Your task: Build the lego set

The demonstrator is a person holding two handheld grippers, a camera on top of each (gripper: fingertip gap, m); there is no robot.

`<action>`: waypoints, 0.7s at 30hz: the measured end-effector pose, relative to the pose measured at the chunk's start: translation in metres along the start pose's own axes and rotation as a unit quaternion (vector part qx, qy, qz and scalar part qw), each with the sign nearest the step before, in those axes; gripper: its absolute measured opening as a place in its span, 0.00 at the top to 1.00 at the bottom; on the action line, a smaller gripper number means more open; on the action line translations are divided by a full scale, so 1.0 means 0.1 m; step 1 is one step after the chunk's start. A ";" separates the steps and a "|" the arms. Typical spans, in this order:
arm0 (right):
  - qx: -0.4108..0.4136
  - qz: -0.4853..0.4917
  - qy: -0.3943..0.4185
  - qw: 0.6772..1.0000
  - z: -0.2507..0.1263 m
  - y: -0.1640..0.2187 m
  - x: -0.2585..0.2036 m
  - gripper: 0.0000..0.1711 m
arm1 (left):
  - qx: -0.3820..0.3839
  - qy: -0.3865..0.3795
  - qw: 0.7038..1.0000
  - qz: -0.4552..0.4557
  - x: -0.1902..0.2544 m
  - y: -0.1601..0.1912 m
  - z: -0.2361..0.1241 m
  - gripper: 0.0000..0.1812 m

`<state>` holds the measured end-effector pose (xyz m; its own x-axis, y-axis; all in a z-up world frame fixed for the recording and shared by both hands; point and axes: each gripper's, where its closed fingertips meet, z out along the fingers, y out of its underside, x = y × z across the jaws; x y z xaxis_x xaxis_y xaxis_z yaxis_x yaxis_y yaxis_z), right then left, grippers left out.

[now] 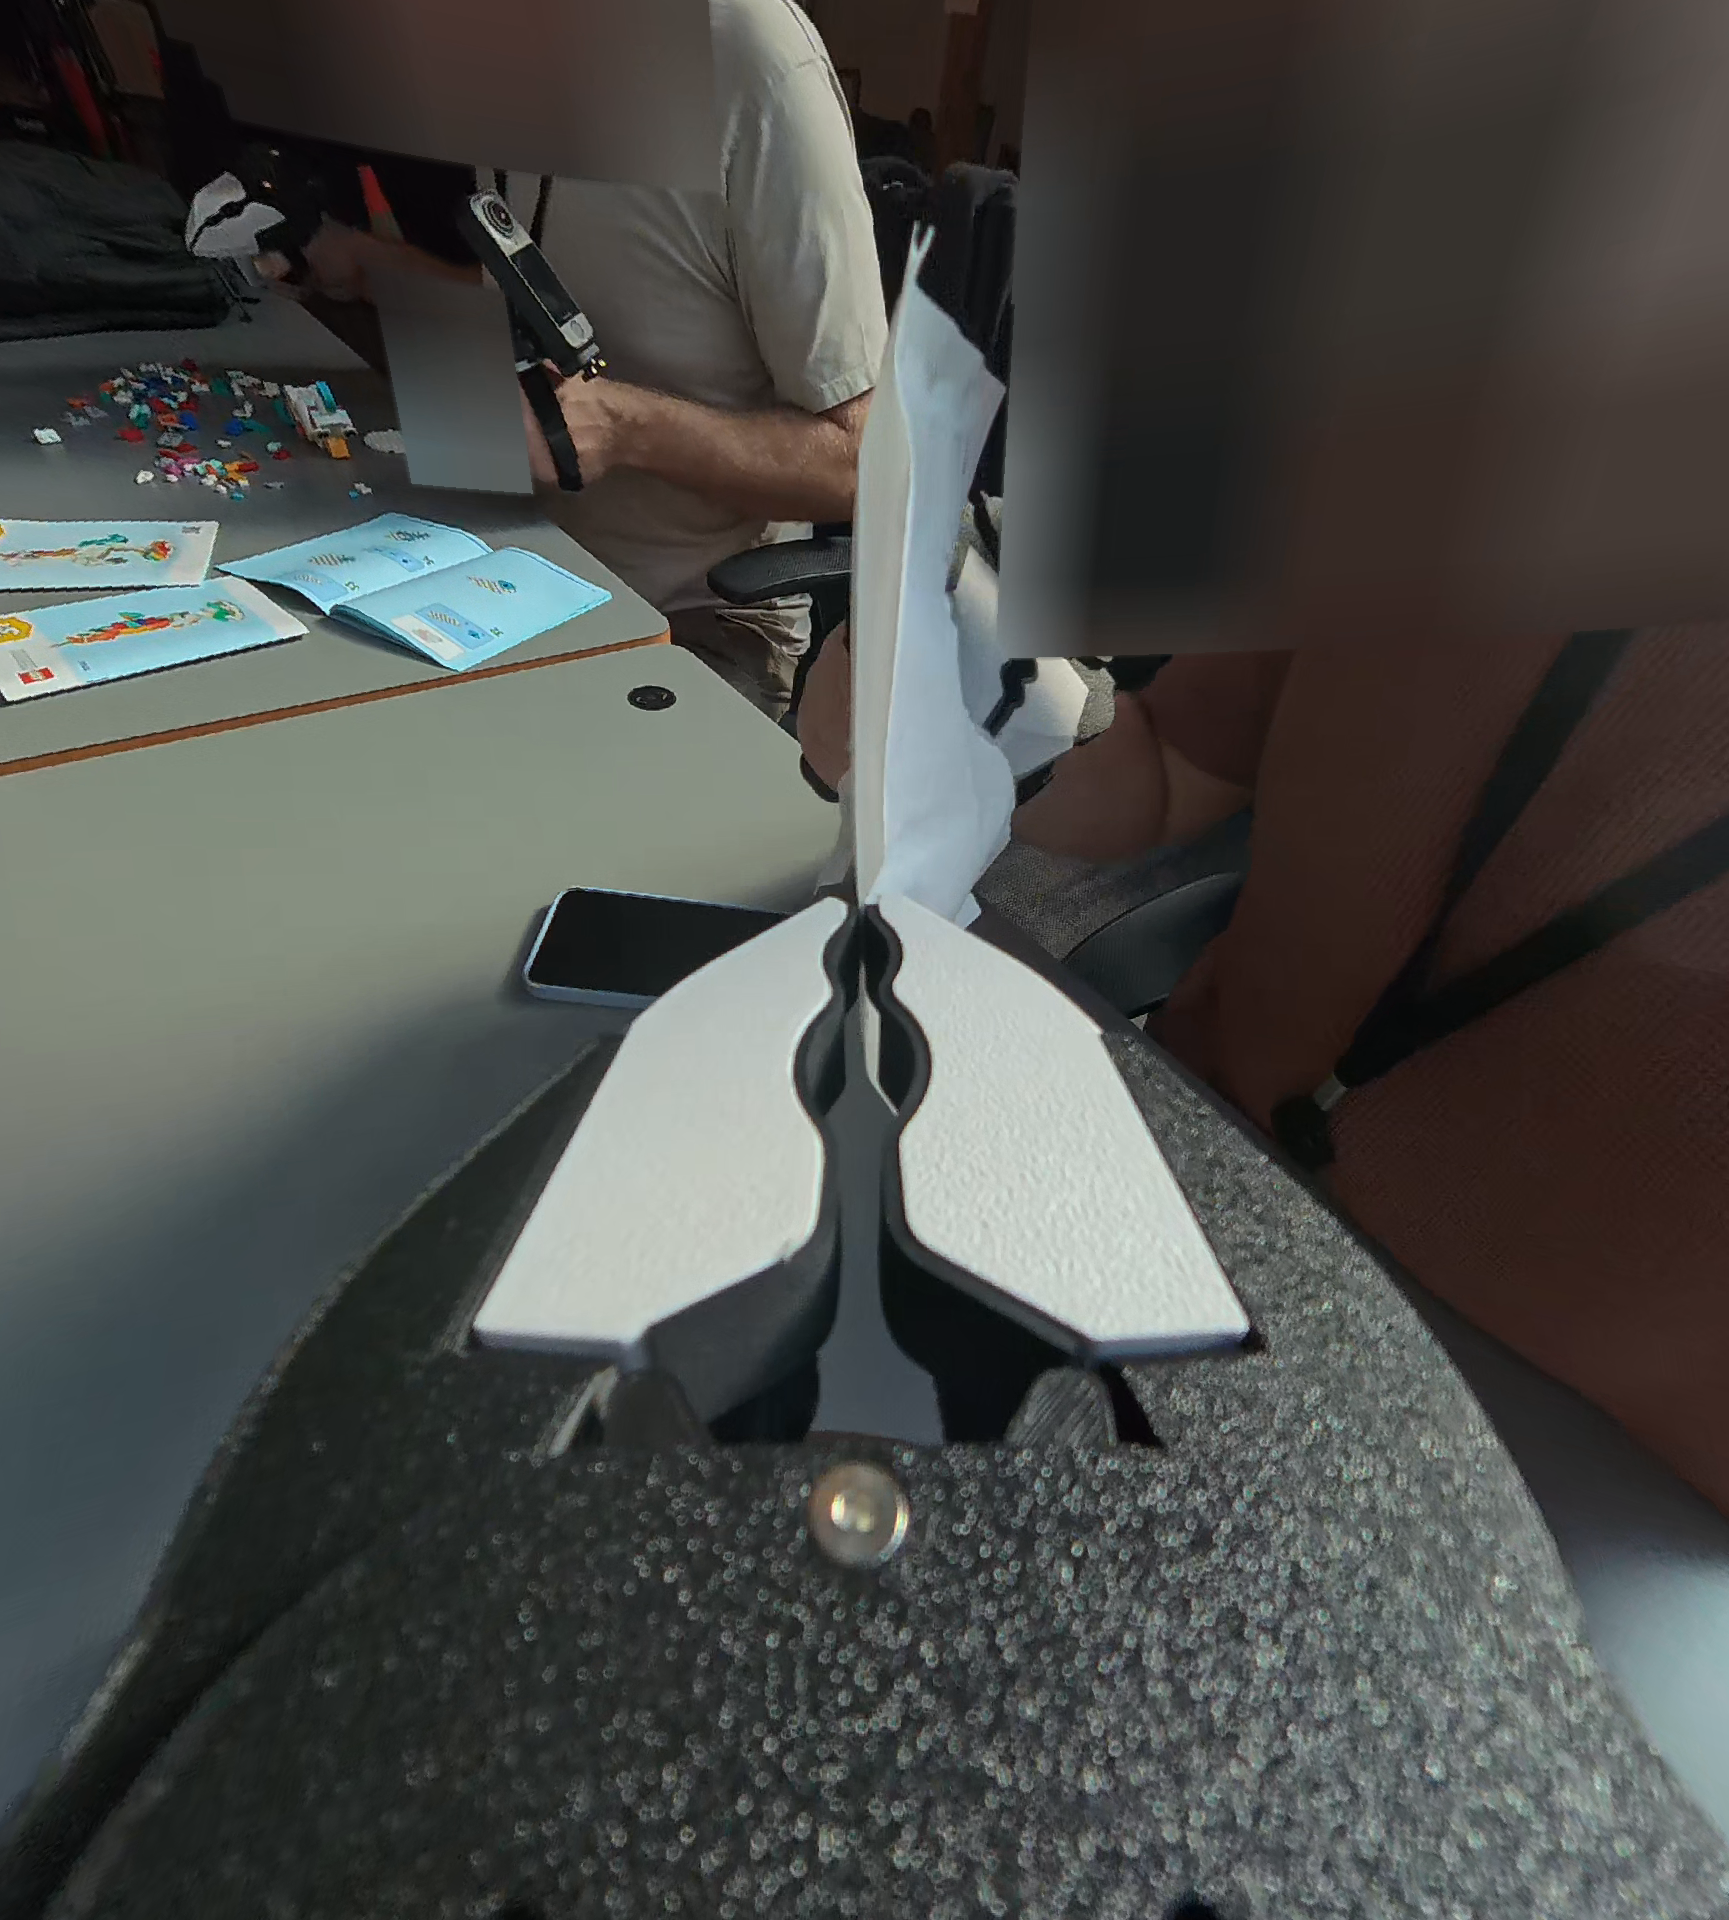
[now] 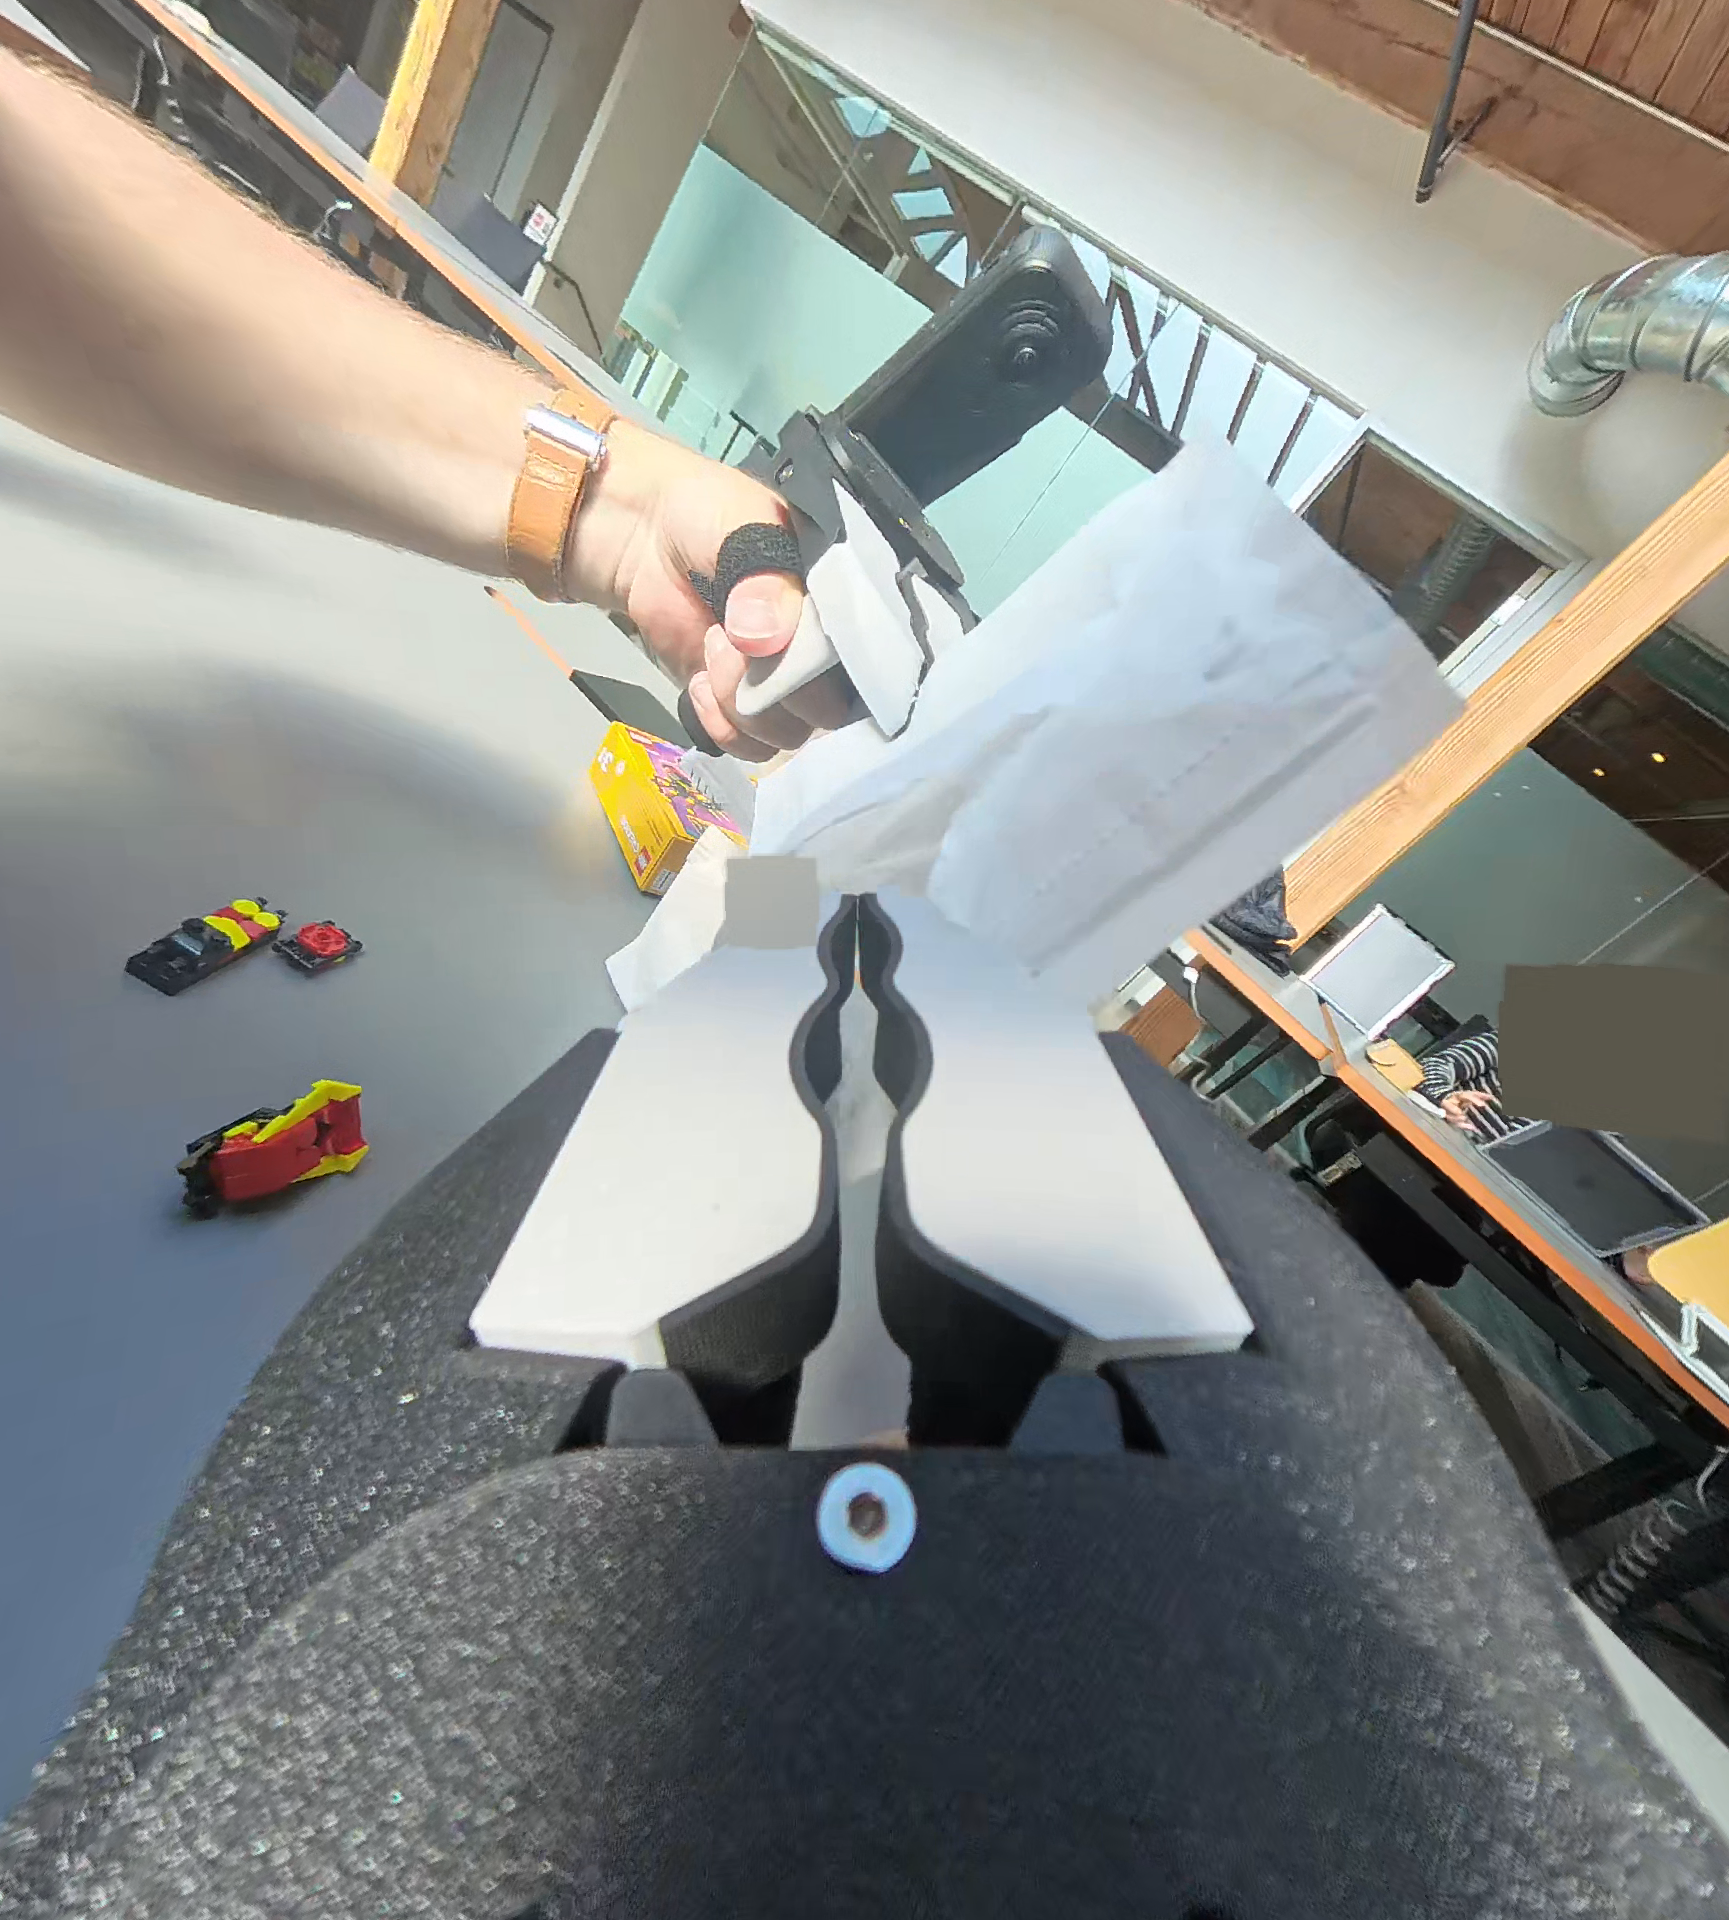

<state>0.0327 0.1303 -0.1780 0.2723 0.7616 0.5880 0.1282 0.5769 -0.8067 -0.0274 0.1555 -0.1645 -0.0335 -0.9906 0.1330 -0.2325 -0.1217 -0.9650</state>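
Left wrist view, left to right: three light-blue instruction booklets [image 1: 262, 597] lie on the far grey desk [image 1: 216, 987], one of them open, with a scatter of small multicoloured bricks [image 1: 185, 421] behind them. A black-screened phone [image 1: 647, 943] lies flat on the near desk, just beside the fingertips. The left hand-held gripper [image 1: 860, 914] has its white fingers closed on the lower edge of a white paper bag [image 1: 917, 644]. The bag stands nearly upright, long axis vertical, seen edge-on, and it blocks part of a seated person in a beige shirt [image 1: 725, 270] behind it.

Right wrist view, left to right: a flat black brick assembly with yellow and red parts [image 2: 205, 943] and a small black-and-red square assembly [image 2: 320, 945] lie side by side on the desk [image 2: 112, 779]. Nearer lies a red, yellow and black wedge-shaped assembly [image 2: 273, 1143], long axis running left to right. A yellow cardboard box [image 2: 657, 810] stands farther off, partly hidden by the bag. A bare hand [image 2: 725, 603] with a tan leather wrist strap holds the other gripper at the bag's far edge. The right hand-held gripper [image 2: 858, 909] is closed on the bag's [image 2: 1130, 727] near edge. The bag spans both grippers above the desk, long axis rising toward the upper right.
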 end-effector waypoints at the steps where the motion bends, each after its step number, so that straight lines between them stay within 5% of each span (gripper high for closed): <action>1: 0.000 -0.013 0.001 1.000 0.03 0.00 -0.02 1.00 | -0.001 0.004 1.000 0.001 0.01 0.00 0.02 1.00; 8: -0.004 -0.045 -0.008 0.999 0.10 0.05 -0.11 0.85 | 0.026 0.014 0.999 -0.029 0.00 -0.04 0.05 1.00; 17: -0.030 -0.045 0.014 0.998 0.12 0.20 -0.06 0.86 | 0.085 -0.017 0.992 -0.091 -0.11 -0.20 0.11 1.00; 21: -0.035 -0.001 0.033 0.999 0.17 0.38 0.02 0.89 | 0.005 -0.068 0.997 -0.041 -0.16 -0.23 0.22 1.00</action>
<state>0.0219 0.1586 -0.2069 0.3343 0.7373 0.5870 0.1946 0.5555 -0.8085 -0.0001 0.1728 -0.1489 0.1177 -0.9765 0.1806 -0.2186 -0.2029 -0.9545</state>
